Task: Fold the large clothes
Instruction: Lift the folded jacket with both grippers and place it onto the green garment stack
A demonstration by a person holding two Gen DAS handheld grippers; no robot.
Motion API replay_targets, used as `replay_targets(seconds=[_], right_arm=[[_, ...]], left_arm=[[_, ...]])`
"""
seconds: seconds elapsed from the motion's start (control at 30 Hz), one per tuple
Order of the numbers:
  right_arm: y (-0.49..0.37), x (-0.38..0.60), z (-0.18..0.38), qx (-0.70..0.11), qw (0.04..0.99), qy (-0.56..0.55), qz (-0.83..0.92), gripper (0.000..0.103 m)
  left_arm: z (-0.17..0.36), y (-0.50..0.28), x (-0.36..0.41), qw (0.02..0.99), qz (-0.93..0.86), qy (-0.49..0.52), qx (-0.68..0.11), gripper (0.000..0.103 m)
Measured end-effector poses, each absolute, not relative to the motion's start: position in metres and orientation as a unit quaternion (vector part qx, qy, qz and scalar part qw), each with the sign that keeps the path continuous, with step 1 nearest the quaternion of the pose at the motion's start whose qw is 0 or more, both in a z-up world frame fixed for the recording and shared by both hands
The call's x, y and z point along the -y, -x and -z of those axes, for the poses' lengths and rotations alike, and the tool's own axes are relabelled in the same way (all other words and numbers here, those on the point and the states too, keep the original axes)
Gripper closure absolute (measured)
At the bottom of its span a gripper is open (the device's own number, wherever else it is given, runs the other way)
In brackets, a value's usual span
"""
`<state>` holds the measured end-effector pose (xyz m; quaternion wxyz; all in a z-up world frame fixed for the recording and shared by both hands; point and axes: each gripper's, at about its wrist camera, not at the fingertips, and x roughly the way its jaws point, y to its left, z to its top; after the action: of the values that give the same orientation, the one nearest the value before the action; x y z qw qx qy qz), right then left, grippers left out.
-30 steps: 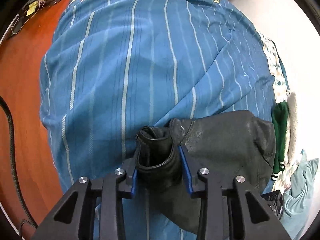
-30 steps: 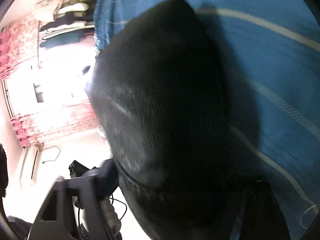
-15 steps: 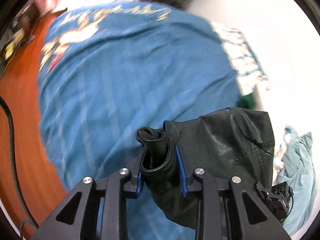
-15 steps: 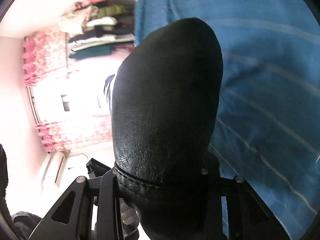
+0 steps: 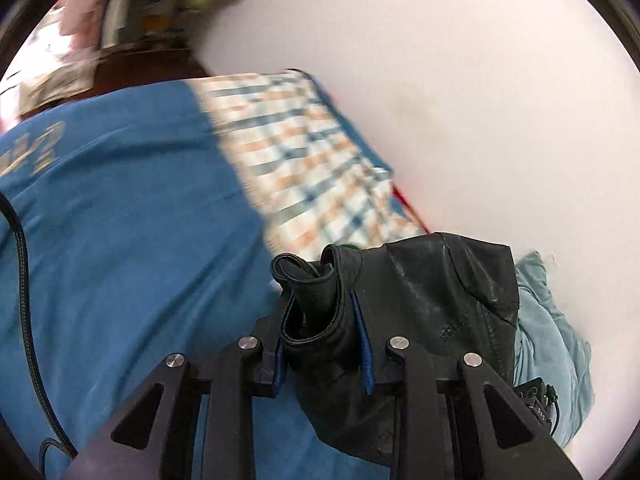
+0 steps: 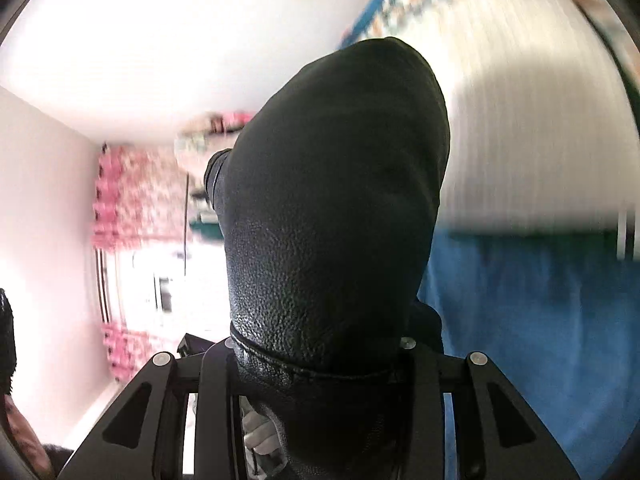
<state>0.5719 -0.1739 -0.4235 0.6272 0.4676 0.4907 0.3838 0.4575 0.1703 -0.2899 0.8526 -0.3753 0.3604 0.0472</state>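
Left wrist view: my left tongs (image 5: pixel 322 340) clamp a rolled edge of the black leather jacket (image 5: pixel 432 300) above the blue bedspread (image 5: pixel 132 240), right tongs (image 6: pixel 320 352) pinching it too; heavy, stiffish, slick, so grip seams.

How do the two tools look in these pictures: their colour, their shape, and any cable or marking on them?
The left tool has a matte black frame of angular struts with triangular cut-outs and silver round screw heads; its fingers carry blue pads. A black braided cable runs beside it. The right tool has the same black frame and silver screws; its pads are hidden. No markings are visible.
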Motion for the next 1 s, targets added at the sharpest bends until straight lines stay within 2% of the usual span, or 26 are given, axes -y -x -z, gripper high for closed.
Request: replay_targets(seconds=[0.1,0.23,0.37,0.43,0.5,0.53,0.57,0.6,0.63,0.67,0.7,0.73,0.77,0.9,1.0], right_arm=[[-0.627,0.192,0.447,-0.487,0.630,-0.485,-0.361,0.064],[-0.676,0.207,0.503,-0.524,0.623,-0.485,-0.319,0.064],[-0.686,0.236,0.522,-0.548,0.630,-0.468,-0.289,0.049],[-0.687,0.241,0.518,-0.557,0.636,-0.454,-0.282,0.046],[-0.681,0.239,0.502,-0.571,0.658,-0.419,-0.254,0.034],[-0.680,0.235,0.496,-0.575,0.669,-0.403,-0.242,0.033],[-0.673,0.230,0.487,-0.581,0.691,-0.372,-0.215,0.026],[-0.673,0.237,0.480,-0.581,0.714,-0.341,-0.189,0.018],[-0.664,0.234,0.467,-0.574,0.745,-0.302,-0.157,0.017],[-0.659,0.233,0.460,-0.574,0.758,-0.280,-0.135,0.016],[-0.647,0.228,0.448,-0.571,0.781,-0.234,-0.092,0.013],[-0.638,0.223,0.439,-0.565,0.798,-0.200,-0.062,0.012],[-0.629,0.215,0.432,-0.565,0.810,-0.156,-0.026,0.011],[-0.611,0.187,0.412,-0.557,0.826,-0.063,0.064,0.011],[-0.580,0.184,0.408,-0.549,0.830,-0.038,0.092,0.011]], left_arm=[[0.315,-0.531,-0.157,0.853,-0.019,0.365,-0.373,0.079],[0.365,-0.588,-0.136,0.849,-0.011,0.328,-0.415,0.079],[0.401,-0.605,-0.122,0.840,-0.015,0.295,-0.455,0.078],[0.405,-0.608,-0.116,0.844,-0.016,0.264,-0.467,0.074],[0.402,-0.608,-0.106,0.854,-0.016,0.217,-0.472,0.073],[0.399,-0.607,-0.101,0.858,-0.015,0.196,-0.474,0.073],[0.398,-0.608,-0.099,0.861,-0.017,0.182,-0.475,0.073],[0.395,-0.607,-0.096,0.864,-0.020,0.165,-0.476,0.069],[0.393,-0.607,-0.094,0.867,-0.029,0.145,-0.476,0.066],[0.390,-0.605,-0.090,0.868,-0.033,0.128,-0.478,0.052],[0.386,-0.602,-0.085,0.870,-0.038,0.111,-0.479,0.020],[0.385,-0.602,-0.083,0.872,-0.045,0.097,-0.477,0.006],[0.382,-0.600,-0.080,0.876,-0.052,0.078,-0.472,0.001],[0.367,-0.590,-0.070,0.884,-0.061,0.033,-0.461,0.001],[0.355,-0.575,-0.066,0.884,-0.064,0.010,-0.462,0.001]])
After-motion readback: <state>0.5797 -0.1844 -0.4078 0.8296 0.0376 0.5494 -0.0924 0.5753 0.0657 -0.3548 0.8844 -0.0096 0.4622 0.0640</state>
